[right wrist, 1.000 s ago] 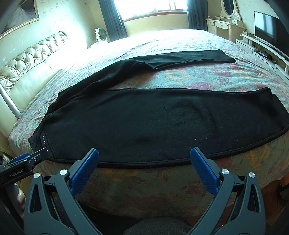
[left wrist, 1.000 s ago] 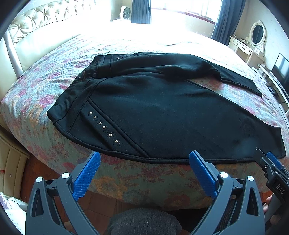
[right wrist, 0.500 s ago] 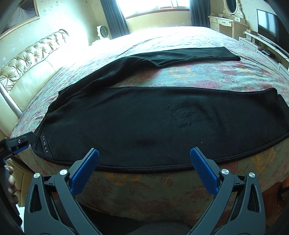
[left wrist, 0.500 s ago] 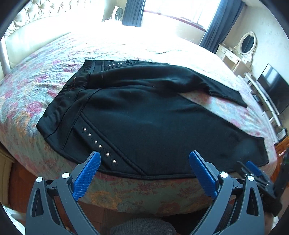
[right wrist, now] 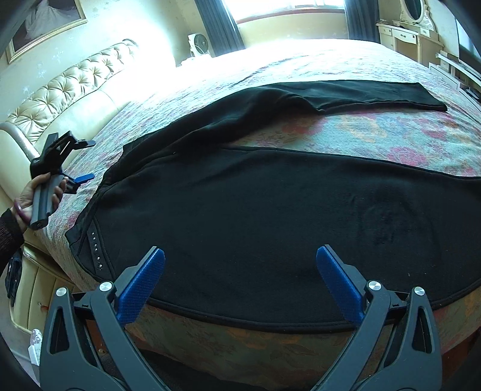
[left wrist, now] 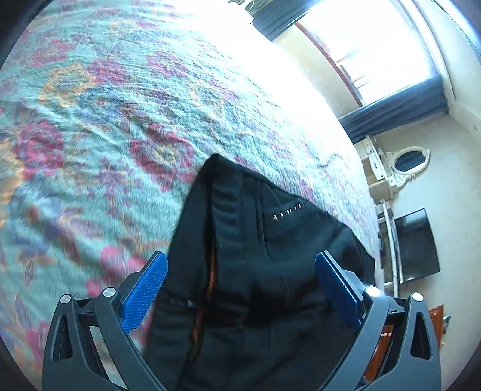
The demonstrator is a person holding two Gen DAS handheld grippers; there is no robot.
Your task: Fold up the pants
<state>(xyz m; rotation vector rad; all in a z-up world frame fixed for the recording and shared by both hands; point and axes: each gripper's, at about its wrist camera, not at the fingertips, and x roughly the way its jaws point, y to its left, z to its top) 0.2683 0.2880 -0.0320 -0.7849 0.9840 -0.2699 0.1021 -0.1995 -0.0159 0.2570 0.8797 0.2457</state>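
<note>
Black pants [right wrist: 270, 210] lie spread on a floral bedspread [right wrist: 390, 135], waist at the left, one leg along the near bed edge, the other leg angled away toward the far right. My left gripper [left wrist: 240, 279] is open, just above the waistband [left wrist: 240, 240], which lies between its blue pads; it also shows in the right wrist view [right wrist: 79, 162] at the left of the waist. My right gripper [right wrist: 240, 276] is open over the near leg at the bed's front edge.
A tufted cream headboard [right wrist: 75, 87] runs along the left. A window with dark curtains [right wrist: 216, 24] is at the back. A white dressing table [right wrist: 405, 33] and a TV [left wrist: 415, 243] stand on the right side.
My left gripper has swung from the bed's front edge round to the waist end and come in close over the waistband. My right gripper has moved slightly closer to the near leg.
</note>
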